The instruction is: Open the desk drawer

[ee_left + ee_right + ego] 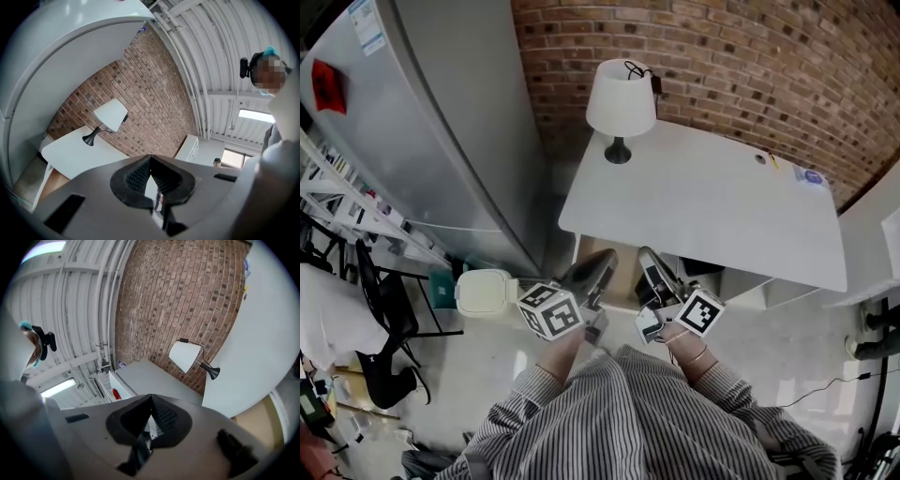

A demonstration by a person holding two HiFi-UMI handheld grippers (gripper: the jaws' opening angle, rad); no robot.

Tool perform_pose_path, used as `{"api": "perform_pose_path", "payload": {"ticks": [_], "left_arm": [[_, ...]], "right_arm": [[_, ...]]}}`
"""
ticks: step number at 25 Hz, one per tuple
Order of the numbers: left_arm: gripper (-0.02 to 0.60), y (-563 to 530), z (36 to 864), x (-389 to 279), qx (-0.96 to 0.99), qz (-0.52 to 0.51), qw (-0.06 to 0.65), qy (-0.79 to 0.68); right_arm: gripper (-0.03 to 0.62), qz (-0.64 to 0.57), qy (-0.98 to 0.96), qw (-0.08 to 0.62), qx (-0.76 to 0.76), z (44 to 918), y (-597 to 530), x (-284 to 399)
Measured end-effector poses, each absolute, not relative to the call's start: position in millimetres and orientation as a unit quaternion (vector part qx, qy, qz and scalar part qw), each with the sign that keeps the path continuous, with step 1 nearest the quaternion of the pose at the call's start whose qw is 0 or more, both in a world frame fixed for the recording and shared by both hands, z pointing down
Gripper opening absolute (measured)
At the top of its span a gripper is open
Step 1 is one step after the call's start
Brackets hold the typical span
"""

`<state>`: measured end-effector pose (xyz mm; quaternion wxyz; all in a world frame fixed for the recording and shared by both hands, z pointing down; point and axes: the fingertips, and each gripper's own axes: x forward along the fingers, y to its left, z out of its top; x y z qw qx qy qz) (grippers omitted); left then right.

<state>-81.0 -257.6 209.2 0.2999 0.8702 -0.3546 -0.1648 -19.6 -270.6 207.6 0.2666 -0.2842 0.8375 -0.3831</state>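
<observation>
A white desk stands against the brick wall, with a white lamp at its back left corner. Below its front edge shows a tan panel; I cannot make out a drawer front or handle. My left gripper is held just before the desk's front left, shut with nothing between its pads. My right gripper is beside it, also shut and empty. In the left gripper view the desk and lamp lie ahead. The right gripper view is rolled, with the desk at right.
A tall grey fridge stands close to the desk's left. On the floor beside it sit a white lidded bin and a black chair. Small items lie at the desk's far right. A white unit flanks the right.
</observation>
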Motion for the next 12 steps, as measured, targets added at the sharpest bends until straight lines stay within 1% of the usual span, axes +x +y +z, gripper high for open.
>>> {"api": "perform_pose_path", "payload": {"ticks": [4, 9, 12], "left_arm": [[0.011, -263, 211, -80, 0.874, -0.136, 0.279, -0.374], [0.011, -270, 220, -77, 0.872, -0.087, 0.265, -0.402], [0.011, -271, 226, -72, 0.873, -0.067, 0.264, -0.405]], "right_arm": [[0.017, -0.360, 0.851, 0.220, -0.311, 215, -275, -21], [0.017, -0.330, 0.869, 0.143, -0.339, 225, -276, -26], [0.017, -0.319, 0.874, 0.119, -0.347, 230, -276, -26]]}}
